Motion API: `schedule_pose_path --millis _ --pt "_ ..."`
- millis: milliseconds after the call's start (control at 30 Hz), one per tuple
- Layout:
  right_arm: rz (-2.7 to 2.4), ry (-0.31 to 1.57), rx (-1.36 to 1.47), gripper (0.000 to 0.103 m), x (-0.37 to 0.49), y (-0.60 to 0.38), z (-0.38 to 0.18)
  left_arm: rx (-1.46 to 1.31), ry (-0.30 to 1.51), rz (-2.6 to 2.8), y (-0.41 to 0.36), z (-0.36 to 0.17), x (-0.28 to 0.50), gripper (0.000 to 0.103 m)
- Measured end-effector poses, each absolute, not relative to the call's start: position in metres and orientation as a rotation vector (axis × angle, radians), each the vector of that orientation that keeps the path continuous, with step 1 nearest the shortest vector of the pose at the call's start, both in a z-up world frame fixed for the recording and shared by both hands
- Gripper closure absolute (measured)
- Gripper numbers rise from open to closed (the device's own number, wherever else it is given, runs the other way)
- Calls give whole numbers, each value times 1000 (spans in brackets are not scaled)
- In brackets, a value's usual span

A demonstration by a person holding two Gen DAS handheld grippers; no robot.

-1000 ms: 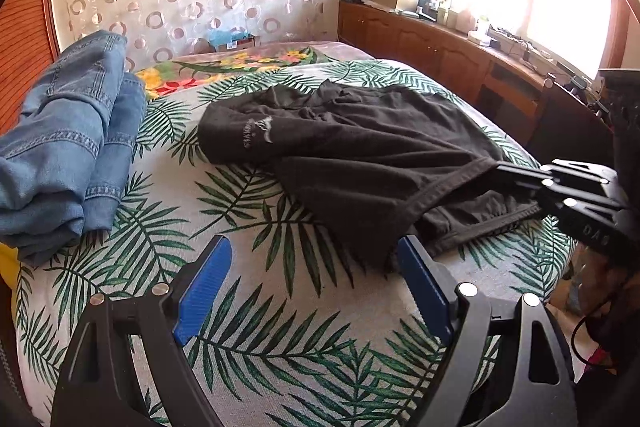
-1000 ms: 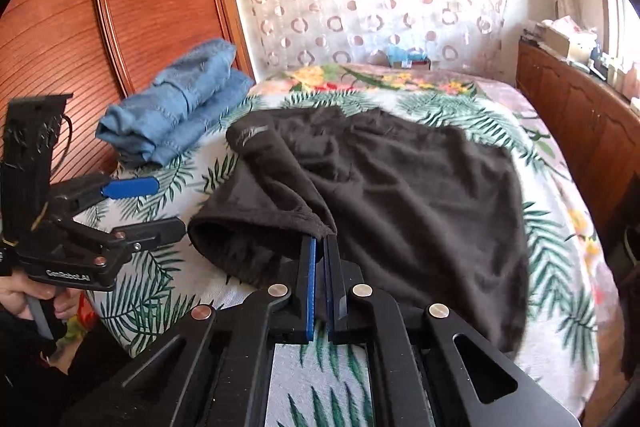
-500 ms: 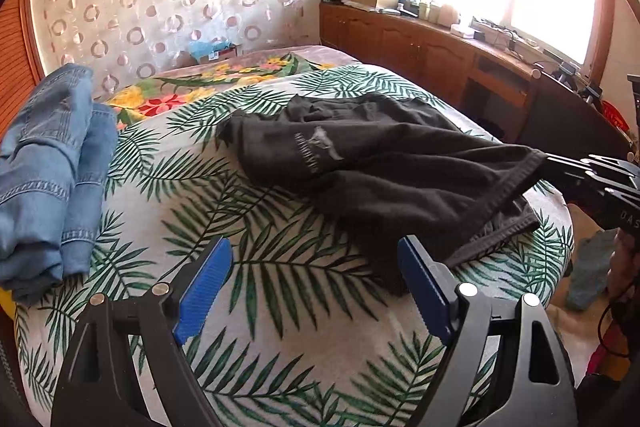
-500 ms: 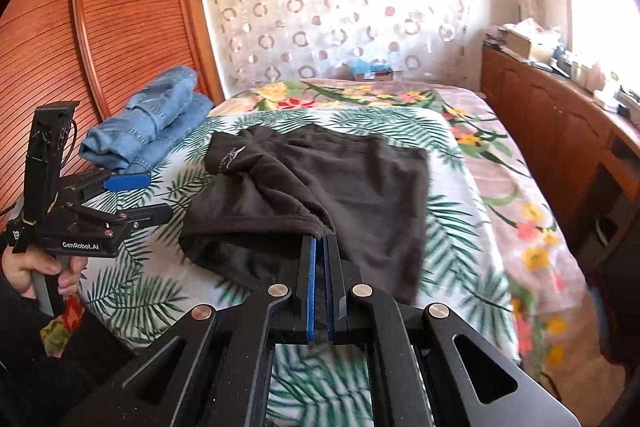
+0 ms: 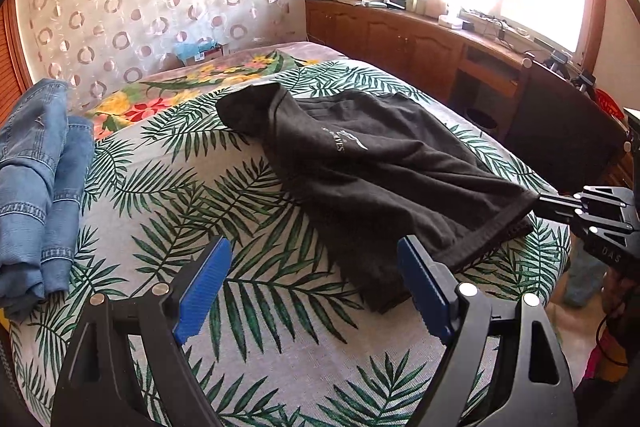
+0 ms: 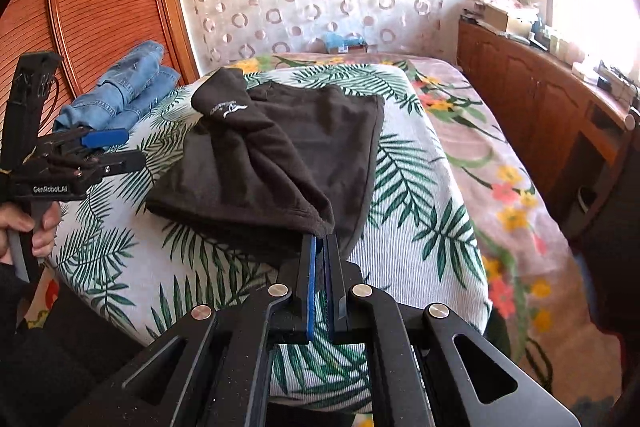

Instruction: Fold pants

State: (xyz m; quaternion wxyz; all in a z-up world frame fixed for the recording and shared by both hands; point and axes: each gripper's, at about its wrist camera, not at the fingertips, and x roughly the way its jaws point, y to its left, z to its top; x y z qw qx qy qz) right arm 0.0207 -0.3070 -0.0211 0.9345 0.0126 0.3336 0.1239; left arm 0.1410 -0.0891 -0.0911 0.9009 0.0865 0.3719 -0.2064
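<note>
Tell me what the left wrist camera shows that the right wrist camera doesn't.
Only the left wrist view shows the left hand-held gripper head on, its blue pads wide apart with nothing between them, above the bedspread.

Only the right wrist view shows the wooden wardrobe and the person's hand on the left tool's handle.

Both show the black pants with an edge pinched in the right hand-held gripper, and the folded jeans at the bed's side.

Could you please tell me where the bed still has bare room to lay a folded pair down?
Free: the leaf-print bedspread between the jeans and the black pants, and the near strip before the left tongs. Crowded: the pants' side, where the right tongs grip.
</note>
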Motion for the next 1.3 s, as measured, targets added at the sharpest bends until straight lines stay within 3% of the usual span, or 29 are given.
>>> schedule_pose_path --millis 633,733,800,867,1300 --pt "276 632 45 99 48 -308 -5 154 771 -372 -72 -96 151 18" --pt "294 611 27 88 64 -295 0 150 772 -362 -67 -96 155 18" --pt "320 598 31 70 75 -286 3 153 771 -354 -64 -96 159 18" --pt "371 582 36 66 87 -277 7 156 769 -345 -60 -95 165 18" --pt "515 646 -48 65 165 -224 1 139 782 -311 -36 -97 188 18"
